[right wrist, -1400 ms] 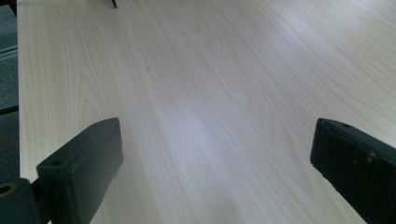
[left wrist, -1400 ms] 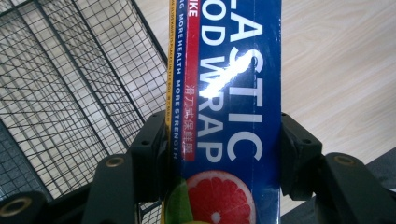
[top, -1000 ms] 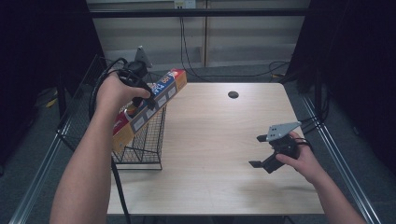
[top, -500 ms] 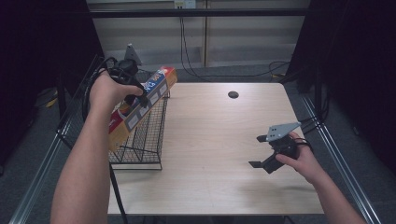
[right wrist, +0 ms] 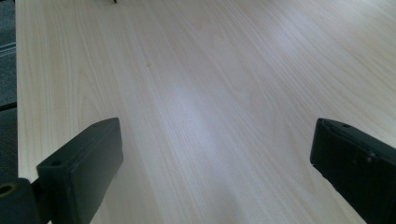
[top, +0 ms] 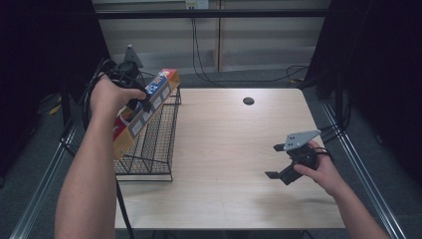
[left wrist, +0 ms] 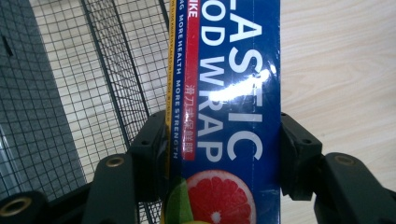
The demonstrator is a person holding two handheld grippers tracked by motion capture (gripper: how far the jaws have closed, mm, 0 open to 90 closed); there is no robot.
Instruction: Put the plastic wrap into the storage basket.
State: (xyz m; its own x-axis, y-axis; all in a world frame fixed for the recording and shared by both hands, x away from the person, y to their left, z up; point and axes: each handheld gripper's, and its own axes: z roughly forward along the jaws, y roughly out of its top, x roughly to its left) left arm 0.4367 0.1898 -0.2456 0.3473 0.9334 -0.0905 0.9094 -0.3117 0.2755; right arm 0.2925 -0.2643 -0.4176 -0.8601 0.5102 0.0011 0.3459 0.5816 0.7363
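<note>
A long box of plastic food wrap [top: 149, 107] hangs tilted over the black wire basket [top: 154, 149] at the table's left edge, its red end raised toward the back. My left gripper [top: 142, 102] is shut on the box near its upper half. In the left gripper view both jaws press the blue sides of the box [left wrist: 233, 116], with the basket's mesh [left wrist: 93, 93] below and to the left. My right gripper [top: 278, 162] hovers low over the right part of the table, open, with nothing between its jaws. The right gripper view has bare wood [right wrist: 210, 107] between its two black fingers [right wrist: 79, 168].
The wooden table [top: 234, 164] is bare around the right gripper. A small dark round hole [top: 248, 101] sits near the back edge. Cables [top: 199, 55] run along the floor behind the table. Metal rails [top: 358, 164] flank both sides.
My left gripper has carried the wrap box leftward and lower, from over the basket's right side to above its middle. The right gripper has stayed in place.
</note>
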